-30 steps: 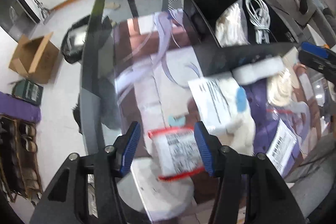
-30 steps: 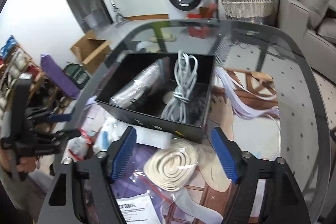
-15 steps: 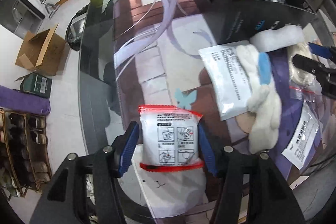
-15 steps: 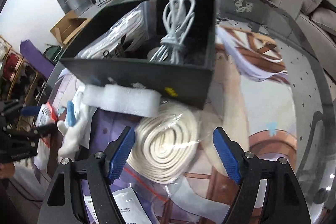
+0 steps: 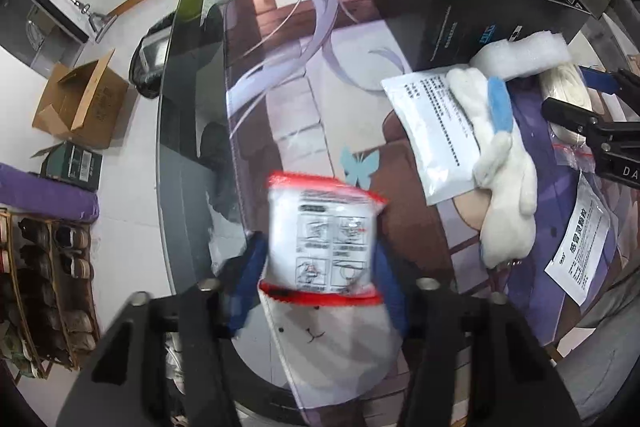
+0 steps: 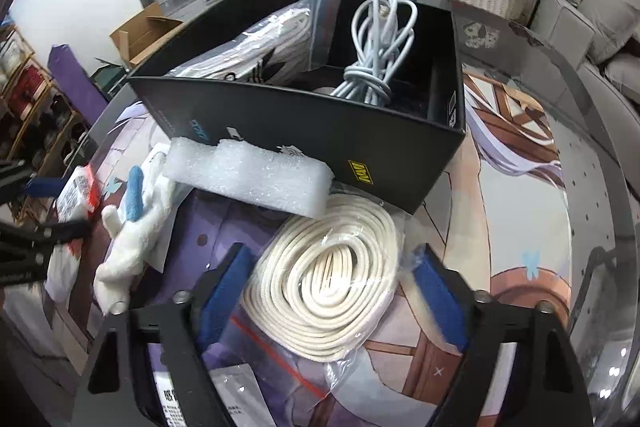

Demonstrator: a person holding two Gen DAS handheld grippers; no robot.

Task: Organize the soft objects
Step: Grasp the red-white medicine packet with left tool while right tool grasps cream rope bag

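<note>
A glass table [image 6: 592, 163] under a printed mat carries the clutter. Nearest, the left gripper [image 5: 320, 267] is clamped on a red-edged packet [image 5: 322, 243], which stands upright between its pads, long axis running away from the tongs. The right gripper [image 6: 332, 291] stands apart around a bagged rope coil [image 6: 328, 267], lying flat. It should probably close gently across the coil's width. Beyond lies the foam block [image 6: 248, 175], then the black box [image 6: 304, 123].

Red-edged white packet [image 5: 322, 241], cream rope [image 6: 332, 279], black box [image 6: 312, 125]
</note>
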